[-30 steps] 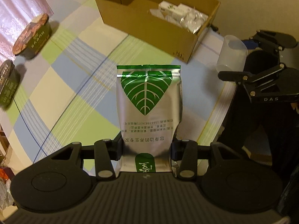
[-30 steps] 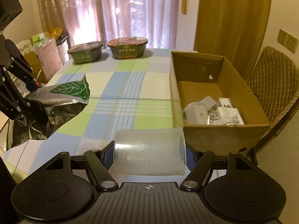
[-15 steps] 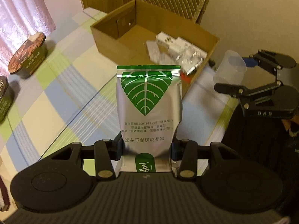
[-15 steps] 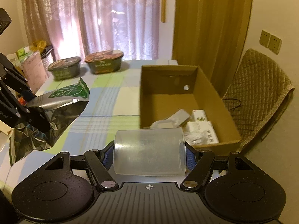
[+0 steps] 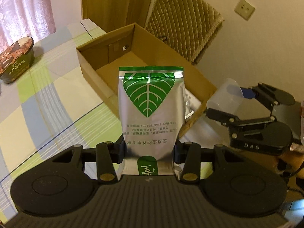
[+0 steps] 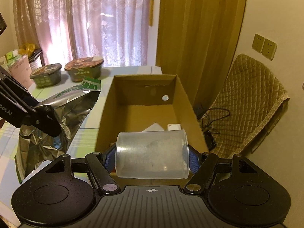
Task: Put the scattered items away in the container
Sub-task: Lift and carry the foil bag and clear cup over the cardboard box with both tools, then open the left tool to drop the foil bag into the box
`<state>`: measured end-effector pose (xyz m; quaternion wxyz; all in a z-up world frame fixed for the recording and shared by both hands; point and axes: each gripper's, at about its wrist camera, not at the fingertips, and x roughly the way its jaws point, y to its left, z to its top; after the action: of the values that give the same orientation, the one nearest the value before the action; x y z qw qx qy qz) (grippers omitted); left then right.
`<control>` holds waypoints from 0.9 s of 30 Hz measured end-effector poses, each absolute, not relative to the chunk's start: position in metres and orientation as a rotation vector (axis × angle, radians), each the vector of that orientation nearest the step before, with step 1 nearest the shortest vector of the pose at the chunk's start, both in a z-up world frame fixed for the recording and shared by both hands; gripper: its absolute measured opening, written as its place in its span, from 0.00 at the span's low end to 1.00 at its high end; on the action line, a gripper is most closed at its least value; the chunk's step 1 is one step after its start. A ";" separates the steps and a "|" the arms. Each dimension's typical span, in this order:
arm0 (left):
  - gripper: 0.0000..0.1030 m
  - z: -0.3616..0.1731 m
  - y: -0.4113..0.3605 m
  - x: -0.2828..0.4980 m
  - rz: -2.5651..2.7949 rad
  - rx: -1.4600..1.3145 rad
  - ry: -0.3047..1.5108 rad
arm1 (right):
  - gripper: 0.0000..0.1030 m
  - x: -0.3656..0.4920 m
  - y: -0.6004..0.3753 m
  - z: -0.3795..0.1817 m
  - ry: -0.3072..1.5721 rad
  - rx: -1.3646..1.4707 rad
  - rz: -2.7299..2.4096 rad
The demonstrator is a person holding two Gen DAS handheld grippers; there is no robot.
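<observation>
- Left gripper [image 5: 149, 152] clamped on the lower end of a silver foil pouch [image 5: 151, 112] with a green leaf print; pouch held upright off the table, in front of the cardboard box [image 5: 95, 57].
- In the right wrist view the same pouch [image 6: 62, 110] is crumpled and hangs just beside the box's left wall [image 6: 103, 114], over the checked tablecloth [image 6: 83, 138].
- Right gripper [image 6: 152, 157] pinched on a clear plastic cup [image 6: 152, 153], lying sideways between the fingers, mouth to the right.
- From the left wrist view the cup [image 5: 225, 98] sits at the box's near right corner, right gripper [image 5: 245, 112] behind it.
- Box open on top, on the table's right side, against the edge; small white packages [image 6: 174, 127] lie inside near its front end, rest of the floor bare cardboard.
- Two instant noodle bowls [image 6: 83, 71] side by side at the table's far edge by the curtains [image 6: 85, 19], well apart from the box.
- Only one bowl [image 5: 16, 57] shows in the left wrist view, far left.
- Quilted chair [image 6: 247, 102] stands past the box's right side; wall sockets [image 6: 264, 46] above it.
</observation>
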<state>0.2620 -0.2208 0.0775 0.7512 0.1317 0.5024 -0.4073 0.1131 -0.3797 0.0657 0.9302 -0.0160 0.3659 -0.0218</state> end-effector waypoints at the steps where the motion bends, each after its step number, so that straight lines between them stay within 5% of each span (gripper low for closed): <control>1: 0.39 0.077 -0.225 0.265 -0.885 0.272 1.100 | 0.72 0.117 -0.384 0.066 0.748 -0.037 -0.044; 27: 0.39 0.037 -0.277 0.330 -0.725 -0.088 1.178 | 0.72 0.188 -0.427 0.044 0.785 -0.066 -0.020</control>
<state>0.3299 -0.2768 0.0372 0.7694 -0.0404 0.5430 -0.3340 0.1878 -0.4265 0.0441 0.9234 -0.0321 0.3824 -0.0096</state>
